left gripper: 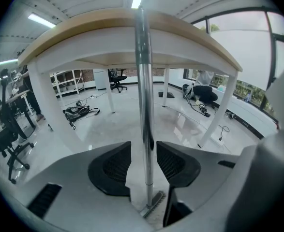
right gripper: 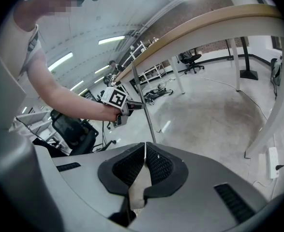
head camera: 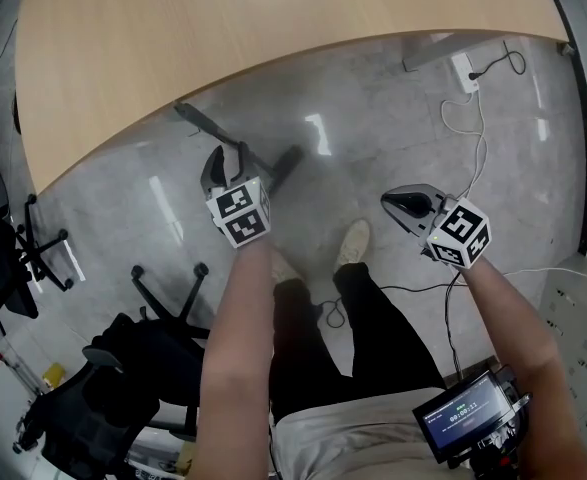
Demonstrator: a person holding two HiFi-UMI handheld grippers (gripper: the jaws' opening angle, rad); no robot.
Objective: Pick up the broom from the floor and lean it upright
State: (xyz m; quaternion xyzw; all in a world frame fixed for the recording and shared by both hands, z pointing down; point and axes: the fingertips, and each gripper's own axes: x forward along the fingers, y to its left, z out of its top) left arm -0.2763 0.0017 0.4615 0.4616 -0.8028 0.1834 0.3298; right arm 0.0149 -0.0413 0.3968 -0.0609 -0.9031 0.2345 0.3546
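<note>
**Operator:** State the position of the silver metal-handled broom (left gripper: 143, 91).

**Inspector:** The broom stands close to upright. Its brush head rests on the grey polished floor (head camera: 393, 118). The top of its handle leans against the rim of the light wooden table with white legs (left gripper: 195, 40).

**Operator:** Condition of the left gripper (head camera: 226, 158)?

**Inspector:** Released. The left gripper view shows the black ribbed pads (left gripper: 110, 166) standing apart, with the broom handle running between them. A narrow gap shows on each side of the handle, and neither pad presses on it.

**Operator:** Condition of the right gripper (right gripper: 145, 153)?

**Inspector:** Clenched. Its two pads meet along a thin seam, with nothing between them. In the head view it is held above the floor, to the right of the person's legs (head camera: 373, 338) and well apart from the broom.

**Operator:** Where on the handle does the left gripper sit?

**Inspector:** Partway up, below the table rim, as the right gripper view shows.
</note>
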